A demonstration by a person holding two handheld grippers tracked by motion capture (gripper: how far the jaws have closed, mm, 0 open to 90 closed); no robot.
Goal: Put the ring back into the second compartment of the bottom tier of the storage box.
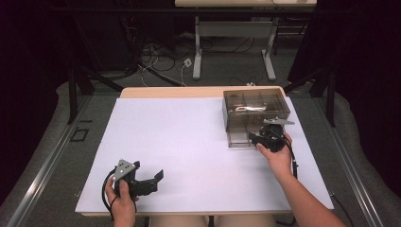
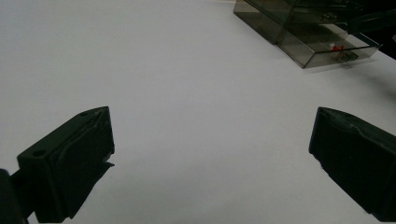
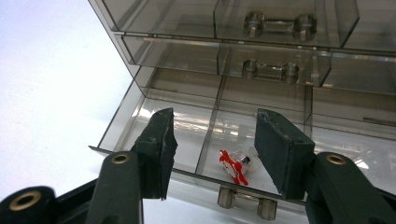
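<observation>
Smoky transparent plastic drawer cabinet (image 1: 255, 106) stands at far right of the white surface (image 1: 189, 142). Its lowest drawer (image 3: 187, 126) is pulled out toward the near side. Small red-and-clear plastic part (image 3: 236, 164) lies in a middle compartment of that drawer. Right gripper (image 3: 212, 154) at the drawer front, jaws spread, one either side of the part, not touching it. Left gripper (image 1: 147, 178) near left on bare surface, jaws spread wide, holding nothing.

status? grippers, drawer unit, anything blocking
Left gripper open, idle over bare white table. Right gripper open, jaws over pulled-out bottom drawer of smoky drawer unit. Small red-and-clear part lies in drawer between jaws. Nothing blocking.
</observation>
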